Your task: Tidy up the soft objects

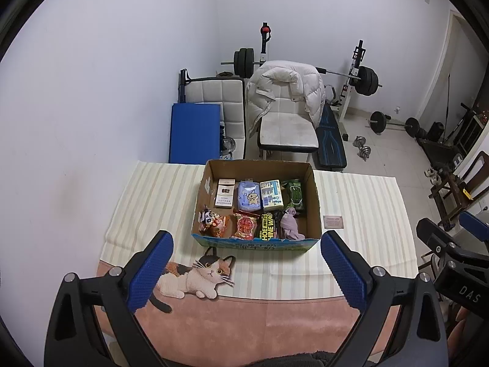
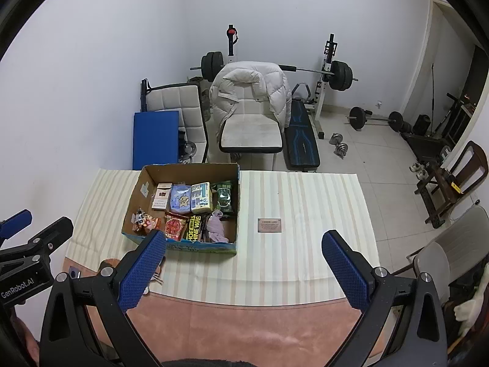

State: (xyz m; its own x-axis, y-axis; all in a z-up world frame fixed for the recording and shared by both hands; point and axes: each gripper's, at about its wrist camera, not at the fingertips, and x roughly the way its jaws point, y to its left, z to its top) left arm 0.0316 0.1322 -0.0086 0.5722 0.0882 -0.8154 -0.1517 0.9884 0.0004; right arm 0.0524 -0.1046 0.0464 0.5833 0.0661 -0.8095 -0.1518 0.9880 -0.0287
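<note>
An open cardboard box (image 1: 314, 202) (image 2: 134, 195) stands on the striped tablecloth. It holds several soft packs: a white carton (image 1: 224, 192), a blue tissue pack (image 1: 250, 195), a green-white pack (image 1: 271, 194), a dark green pack (image 1: 292, 194), snack bags (image 1: 244, 224) and a lilac cloth (image 1: 288, 224) (image 2: 215, 224). My left gripper (image 1: 247, 270) is open and empty, held above the near table edge in front of the box. My right gripper (image 2: 243, 270) is open and empty, to the right of the box.
A cat picture (image 1: 195, 275) and a small label (image 1: 334, 222) (image 2: 269, 225) are on the tablecloth. Behind the table stand a chair with a white jacket (image 1: 284, 91), a blue mat (image 1: 195, 131) and weight equipment (image 1: 363, 81). Wooden chairs (image 2: 452, 180) stand at the right.
</note>
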